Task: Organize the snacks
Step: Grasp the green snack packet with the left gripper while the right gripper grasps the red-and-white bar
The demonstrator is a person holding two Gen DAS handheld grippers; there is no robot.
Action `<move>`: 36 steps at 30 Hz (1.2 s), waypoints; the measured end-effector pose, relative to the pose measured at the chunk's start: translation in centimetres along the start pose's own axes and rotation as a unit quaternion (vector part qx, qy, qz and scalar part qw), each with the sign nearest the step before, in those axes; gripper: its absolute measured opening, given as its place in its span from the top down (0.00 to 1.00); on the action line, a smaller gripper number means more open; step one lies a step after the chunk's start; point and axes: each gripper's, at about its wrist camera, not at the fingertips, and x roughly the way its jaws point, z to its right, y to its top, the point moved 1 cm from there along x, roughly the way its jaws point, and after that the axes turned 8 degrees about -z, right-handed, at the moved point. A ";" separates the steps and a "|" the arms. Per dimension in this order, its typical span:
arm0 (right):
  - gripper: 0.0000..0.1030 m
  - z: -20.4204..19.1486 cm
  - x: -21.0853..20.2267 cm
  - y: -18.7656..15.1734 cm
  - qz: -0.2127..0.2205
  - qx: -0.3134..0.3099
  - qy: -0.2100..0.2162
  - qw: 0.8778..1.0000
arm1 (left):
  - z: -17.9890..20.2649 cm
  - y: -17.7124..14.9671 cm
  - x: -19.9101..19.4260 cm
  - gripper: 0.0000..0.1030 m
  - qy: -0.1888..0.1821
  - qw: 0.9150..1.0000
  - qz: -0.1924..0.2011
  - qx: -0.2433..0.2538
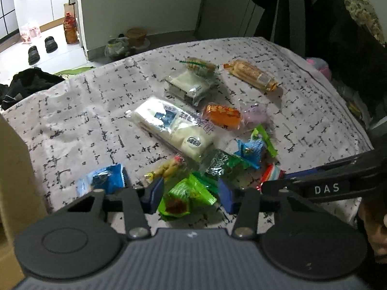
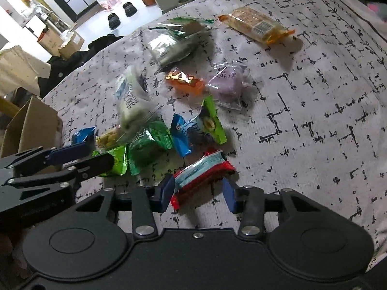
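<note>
Motion blurs the white snack packet (image 2: 131,104), print perhaps unreadable.

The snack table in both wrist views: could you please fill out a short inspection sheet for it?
Surface: grey patterned cloth covering the table.
Job's things: wrapped snacks scattered loose, among them a large white pack, an orange bar and a purple sweet.
Clutter: cardboard box at the table's edge.
Grippers: left gripper jaws straddle a green packet; right gripper jaws straddle a red and white packet; pad contact unclear.
Cables: nothing seen.
Surroundings: dark shoes and a red bottle on the floor.
</note>
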 end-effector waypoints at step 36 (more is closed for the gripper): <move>0.54 -1.3 -1.8 -1.6 0.060 -0.084 -0.089 0.991 | 0.9 -3.4 0.7 0.72 0.036 0.998 -0.038 -0.030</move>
